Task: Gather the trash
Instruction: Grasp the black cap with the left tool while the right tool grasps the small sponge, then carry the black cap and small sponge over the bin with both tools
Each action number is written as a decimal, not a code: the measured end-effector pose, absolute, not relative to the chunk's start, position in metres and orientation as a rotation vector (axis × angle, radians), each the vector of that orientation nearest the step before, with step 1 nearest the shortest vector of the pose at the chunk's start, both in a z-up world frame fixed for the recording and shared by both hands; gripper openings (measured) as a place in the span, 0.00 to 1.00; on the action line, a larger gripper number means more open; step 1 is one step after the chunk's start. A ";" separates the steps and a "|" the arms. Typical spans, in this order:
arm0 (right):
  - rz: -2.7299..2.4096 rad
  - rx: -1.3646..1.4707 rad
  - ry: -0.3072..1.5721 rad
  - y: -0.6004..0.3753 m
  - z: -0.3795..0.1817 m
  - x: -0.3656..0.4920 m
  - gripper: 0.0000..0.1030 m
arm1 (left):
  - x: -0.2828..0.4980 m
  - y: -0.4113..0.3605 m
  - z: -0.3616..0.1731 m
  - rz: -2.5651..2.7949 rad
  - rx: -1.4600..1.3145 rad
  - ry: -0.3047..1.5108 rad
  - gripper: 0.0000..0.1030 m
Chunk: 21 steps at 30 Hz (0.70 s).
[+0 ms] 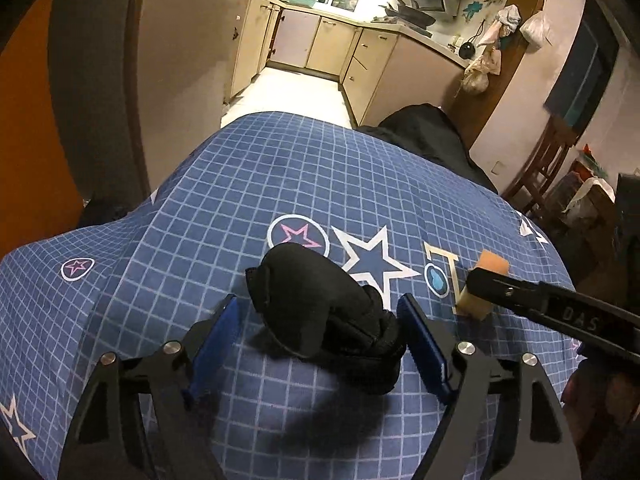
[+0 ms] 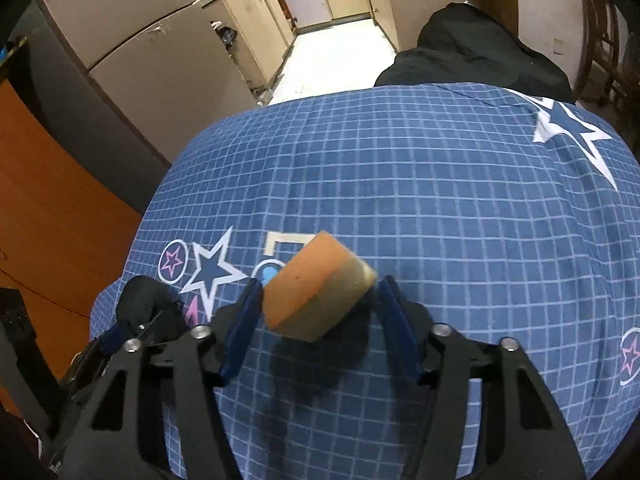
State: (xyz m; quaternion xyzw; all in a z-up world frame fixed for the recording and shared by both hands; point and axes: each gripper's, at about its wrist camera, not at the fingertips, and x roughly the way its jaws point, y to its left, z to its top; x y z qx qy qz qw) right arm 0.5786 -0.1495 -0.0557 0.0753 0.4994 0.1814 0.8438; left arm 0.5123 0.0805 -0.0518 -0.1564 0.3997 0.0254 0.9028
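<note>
Two pickups at once here, and both could slip. The left gripper stands spread around the crumpled black fabric bundle; the right-hand blue pad sits against the bundle's side, while the left-hand pad is clear of it, so a lopsided close could shove the soft heap sideways or catch only a fold. Over at the right gripper, the orange-and-yellow foam sponge block sits tilted between the fingers, pads at its ends; whether they truly pinch it, I cannot tell. Squeezed on a corner, it might pop out onto the blue checked star-print cloth.
</note>
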 end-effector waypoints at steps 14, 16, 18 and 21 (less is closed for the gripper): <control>0.398 0.066 0.853 -0.169 -0.026 0.525 0.37 | 0.497 0.073 -0.049 -0.015 -0.353 0.741 0.37; 0.388 0.042 0.805 -0.179 -0.016 0.508 0.37 | 0.486 0.061 -0.035 -0.030 -0.318 0.705 0.37; 0.375 0.023 0.751 -0.193 -0.005 0.485 0.37 | 0.474 0.050 -0.018 -0.050 -0.291 0.671 0.37; 0.338 -0.018 0.685 -0.213 0.010 0.458 0.37 | 0.452 0.029 0.009 -0.084 -0.258 0.625 0.37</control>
